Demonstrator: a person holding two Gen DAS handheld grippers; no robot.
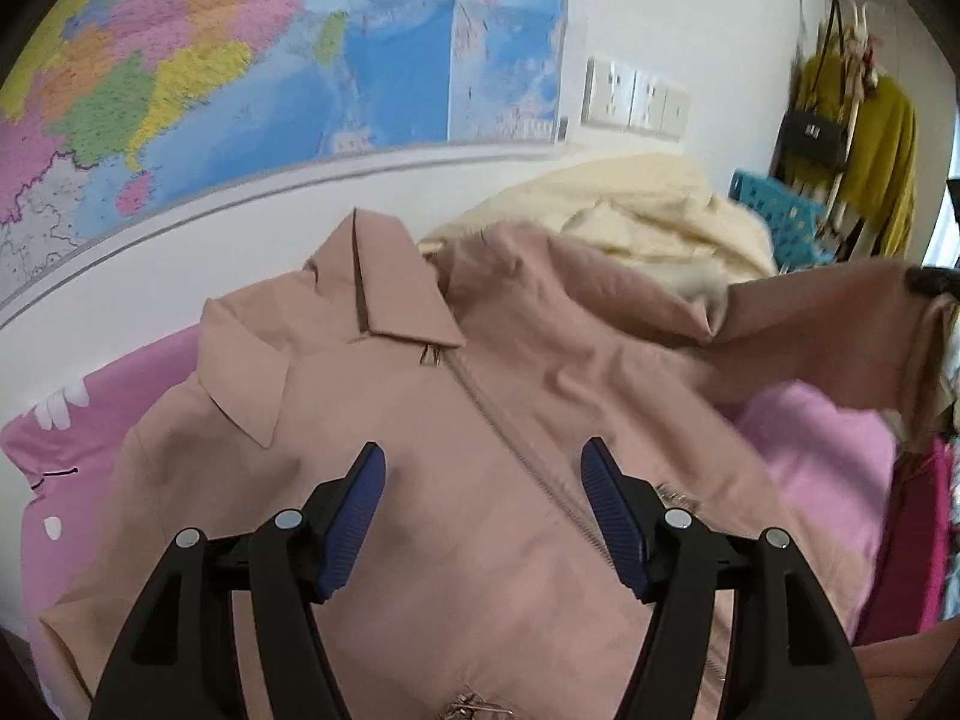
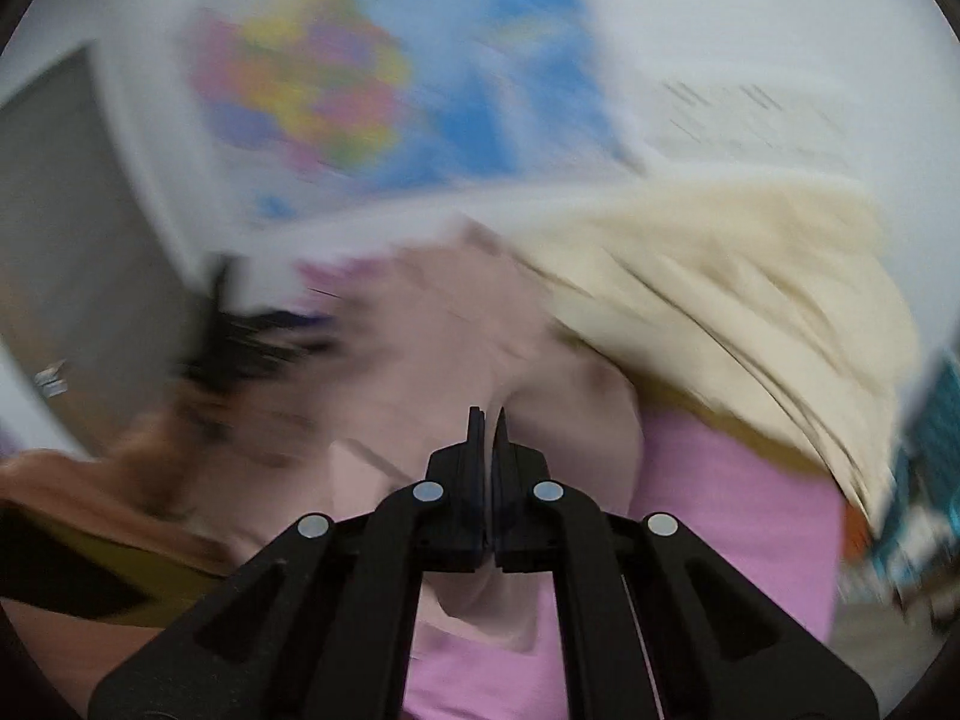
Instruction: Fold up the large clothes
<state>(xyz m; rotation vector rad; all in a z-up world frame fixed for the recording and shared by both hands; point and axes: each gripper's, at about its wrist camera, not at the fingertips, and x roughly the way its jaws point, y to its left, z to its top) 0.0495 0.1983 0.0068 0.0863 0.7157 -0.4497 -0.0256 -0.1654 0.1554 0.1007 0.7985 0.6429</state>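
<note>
A dusty-pink zip jacket (image 1: pixel 480 420) lies front up on a pink sheet (image 1: pixel 828 468), collar toward the wall. My left gripper (image 1: pixel 483 468) is open and empty, hovering over the jacket's chest astride the zipper. The jacket's right sleeve (image 1: pixel 840 312) is lifted off the bed at the right. The right wrist view is blurred by motion. There my right gripper (image 2: pixel 489 420) is shut on pink jacket fabric (image 2: pixel 450 372); the fabric folds around the closed fingertips.
A cream garment (image 1: pixel 648 210) is heaped behind the jacket, also in the right wrist view (image 2: pixel 750 282). A map (image 1: pixel 240 60) hangs on the wall. A coat rack with yellow clothes and a black bag (image 1: pixel 852 132) and a teal crate (image 1: pixel 774 204) stand at the right.
</note>
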